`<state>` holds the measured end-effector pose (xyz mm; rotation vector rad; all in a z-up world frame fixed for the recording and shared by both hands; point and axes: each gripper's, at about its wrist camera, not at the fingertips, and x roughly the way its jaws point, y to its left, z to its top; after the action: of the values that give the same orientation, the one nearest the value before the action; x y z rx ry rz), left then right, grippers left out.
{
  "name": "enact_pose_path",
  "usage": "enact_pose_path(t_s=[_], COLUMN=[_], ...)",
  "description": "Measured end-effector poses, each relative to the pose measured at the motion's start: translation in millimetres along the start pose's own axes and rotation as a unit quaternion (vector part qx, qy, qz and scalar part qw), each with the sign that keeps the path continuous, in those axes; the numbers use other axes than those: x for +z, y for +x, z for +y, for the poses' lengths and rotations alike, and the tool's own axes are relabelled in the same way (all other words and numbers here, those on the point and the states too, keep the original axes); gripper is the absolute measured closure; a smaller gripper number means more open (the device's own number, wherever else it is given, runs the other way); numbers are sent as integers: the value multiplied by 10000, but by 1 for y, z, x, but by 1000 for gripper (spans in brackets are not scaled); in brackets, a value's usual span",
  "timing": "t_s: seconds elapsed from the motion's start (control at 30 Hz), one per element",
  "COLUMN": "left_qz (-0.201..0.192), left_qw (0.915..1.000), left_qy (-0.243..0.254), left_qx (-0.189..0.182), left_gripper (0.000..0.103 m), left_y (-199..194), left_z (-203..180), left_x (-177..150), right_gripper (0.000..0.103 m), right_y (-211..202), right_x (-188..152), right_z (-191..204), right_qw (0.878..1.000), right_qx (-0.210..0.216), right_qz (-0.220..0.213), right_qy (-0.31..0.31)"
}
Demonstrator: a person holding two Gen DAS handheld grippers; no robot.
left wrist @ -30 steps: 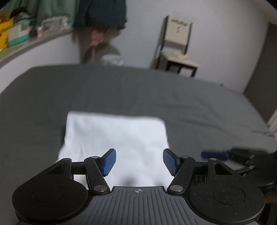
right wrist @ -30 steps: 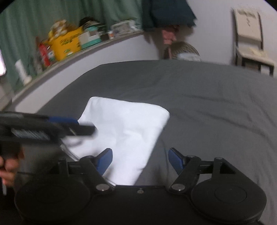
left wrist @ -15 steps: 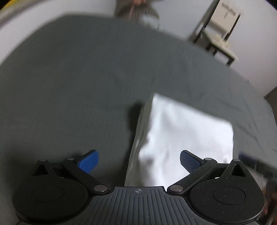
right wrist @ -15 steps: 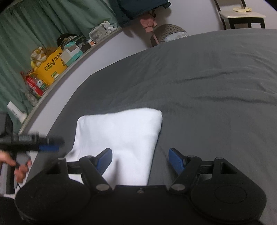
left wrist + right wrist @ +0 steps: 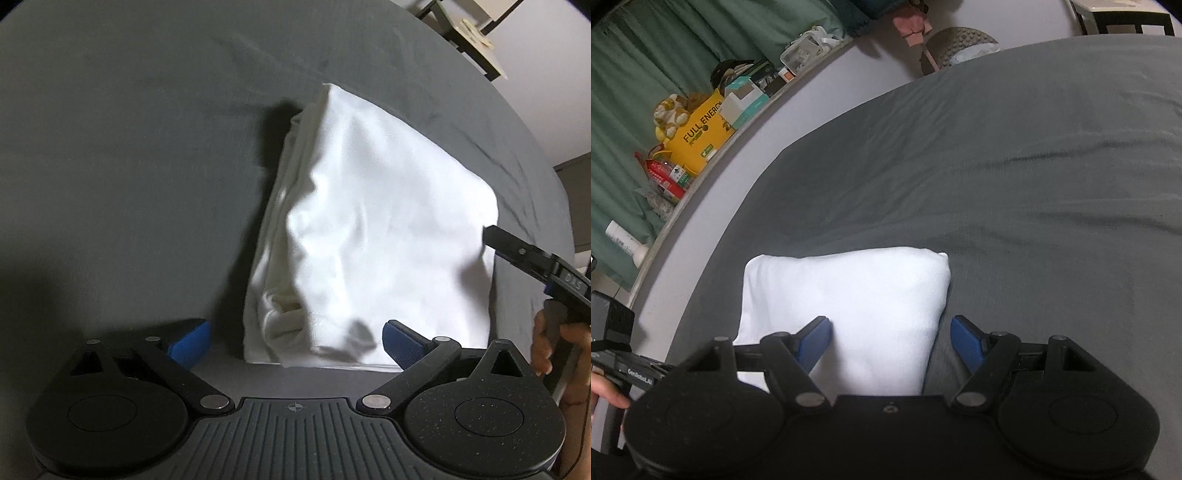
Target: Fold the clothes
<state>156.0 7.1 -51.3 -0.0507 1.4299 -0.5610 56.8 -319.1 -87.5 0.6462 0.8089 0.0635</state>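
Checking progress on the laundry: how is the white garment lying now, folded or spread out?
Folded. The white garment lies on the gray bedsheet as a compact rectangle; the left wrist view shows stacked layers along its edge.

A bed (image 5: 1015, 177) under a dark grey, lightly creased sheet fills most of both views. In the right wrist view a pale wall (image 5: 820, 96) curves along its upper left edge, topped by a ledge (image 5: 701, 173) crowded with a yellow box (image 5: 701, 129), a teal-and-white carton (image 5: 744, 99), a soft toy (image 5: 670, 112) and a white bottle (image 5: 626, 242). Green curtains (image 5: 683, 44) hang behind in the upper left. A round woven object (image 5: 960, 44) sits at top centre. In the left wrist view a chair (image 5: 476, 33) stands in the upper right corner. The light is dim.
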Motion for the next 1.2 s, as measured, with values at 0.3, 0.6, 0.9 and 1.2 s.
enact_pose_path(t_s=[0.3, 0.6, 0.9, 1.2], left_qz=[-29, -128, -419, -1584], left_qw=[9999, 9999, 9982, 9792], left_qy=[116, 98, 411, 1266], left_qx=[-62, -60, 79, 10], left_gripper=[35, 44, 70, 74], left_y=[8, 14, 21, 4], left_z=[-13, -24, -41, -100], left_x=[-5, -10, -9, -15], right_gripper=[32, 34, 67, 74], right_y=[0, 8, 11, -32], right_x=[1, 12, 11, 23], right_z=[-7, -16, -13, 16], right_qw=[10000, 9996, 9987, 9924], right_qx=[91, 267, 412, 39], right_qz=[-3, -18, -294, -1084], right_qy=[33, 49, 75, -575])
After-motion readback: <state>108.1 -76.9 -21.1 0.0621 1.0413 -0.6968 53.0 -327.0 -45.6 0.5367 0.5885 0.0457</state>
